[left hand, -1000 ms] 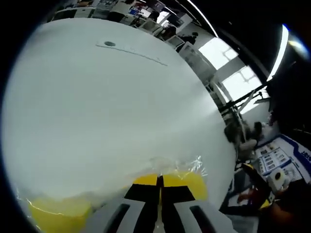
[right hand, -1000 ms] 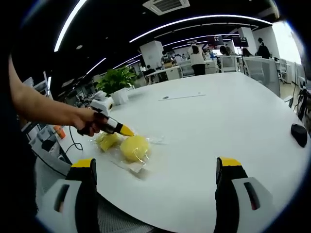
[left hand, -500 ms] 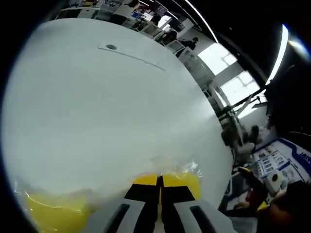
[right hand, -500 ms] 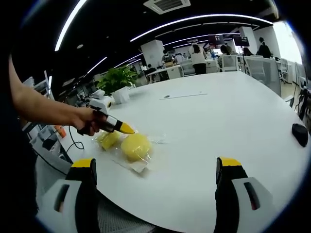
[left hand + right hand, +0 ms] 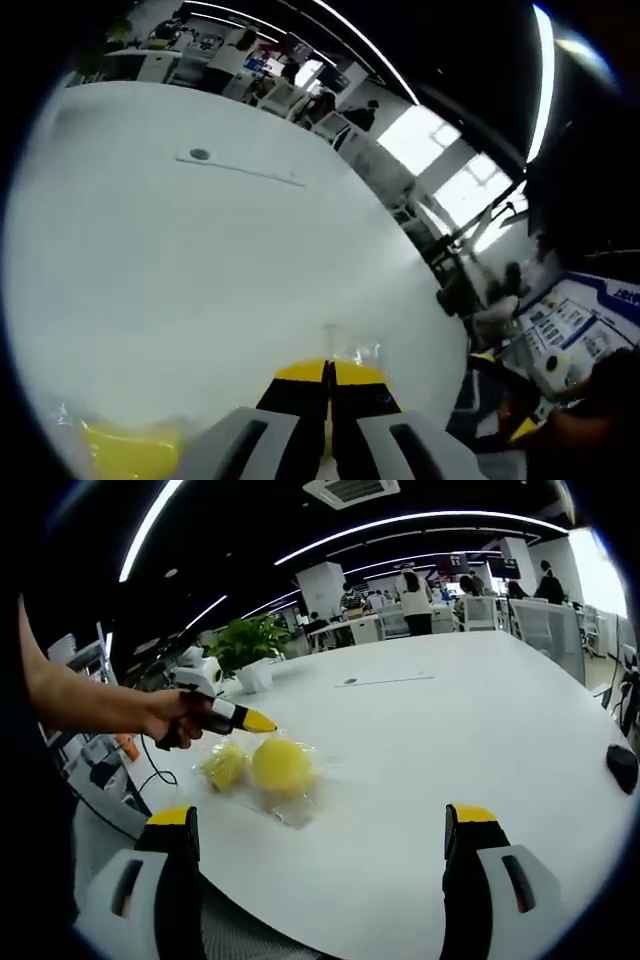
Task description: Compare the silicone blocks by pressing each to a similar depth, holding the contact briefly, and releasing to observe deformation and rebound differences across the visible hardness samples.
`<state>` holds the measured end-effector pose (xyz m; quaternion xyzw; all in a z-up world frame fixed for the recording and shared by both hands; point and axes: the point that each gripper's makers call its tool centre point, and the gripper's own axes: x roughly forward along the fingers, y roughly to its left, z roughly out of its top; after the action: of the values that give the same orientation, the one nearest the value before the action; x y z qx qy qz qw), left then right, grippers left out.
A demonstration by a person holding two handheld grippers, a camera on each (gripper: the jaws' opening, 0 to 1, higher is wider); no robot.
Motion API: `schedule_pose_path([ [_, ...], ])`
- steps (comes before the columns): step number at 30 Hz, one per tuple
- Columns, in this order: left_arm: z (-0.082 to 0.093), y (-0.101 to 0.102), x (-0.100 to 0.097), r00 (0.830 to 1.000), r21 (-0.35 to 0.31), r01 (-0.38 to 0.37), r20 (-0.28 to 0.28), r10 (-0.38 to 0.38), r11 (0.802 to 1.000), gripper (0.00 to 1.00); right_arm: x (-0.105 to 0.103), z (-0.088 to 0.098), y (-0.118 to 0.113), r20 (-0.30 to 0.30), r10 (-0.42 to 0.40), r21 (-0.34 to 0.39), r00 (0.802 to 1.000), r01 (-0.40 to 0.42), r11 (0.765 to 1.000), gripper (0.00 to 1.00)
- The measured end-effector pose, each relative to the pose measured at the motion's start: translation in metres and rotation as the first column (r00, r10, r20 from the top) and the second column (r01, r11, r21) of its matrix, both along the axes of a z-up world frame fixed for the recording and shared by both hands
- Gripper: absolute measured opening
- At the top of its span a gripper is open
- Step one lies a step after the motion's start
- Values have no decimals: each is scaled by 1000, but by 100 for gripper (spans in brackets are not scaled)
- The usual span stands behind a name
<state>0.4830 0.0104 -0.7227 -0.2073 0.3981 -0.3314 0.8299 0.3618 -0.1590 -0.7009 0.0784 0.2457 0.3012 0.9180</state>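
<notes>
Two yellow silicone blocks lie in clear plastic wrap on the white table [image 5: 470,730]: a round one [image 5: 281,767] and a smaller one [image 5: 226,766] to its left. A hand holds my left gripper [image 5: 258,721], shut to a yellow point, just above and left of the round block, apart from it. In the left gripper view its jaws [image 5: 328,375] are pressed together with nothing between them; the smaller block [image 5: 130,450] shows at the lower left and crinkled wrap [image 5: 358,352] just past the tips. My right gripper [image 5: 320,816] stands wide open over the table's near edge, short of the blocks.
A potted plant [image 5: 246,641] stands at the table's far left corner. A black mouse [image 5: 622,767] lies at the right edge. A thin strip with a dark dot [image 5: 388,679] lies far across the table. A cable [image 5: 148,780] hangs off the left edge. People and desks fill the background.
My left gripper has lifted off the round block, where its tip rested before, and now hovers above it. Its view has tilted up. The right gripper has stayed open and still.
</notes>
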Motion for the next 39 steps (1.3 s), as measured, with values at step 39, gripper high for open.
schedule_pose_path([
  [39, 110, -5, 3, 940, 59, 134, 308, -146, 989, 0, 25, 40, 17, 89, 42, -1, 995, -42, 999, 96],
])
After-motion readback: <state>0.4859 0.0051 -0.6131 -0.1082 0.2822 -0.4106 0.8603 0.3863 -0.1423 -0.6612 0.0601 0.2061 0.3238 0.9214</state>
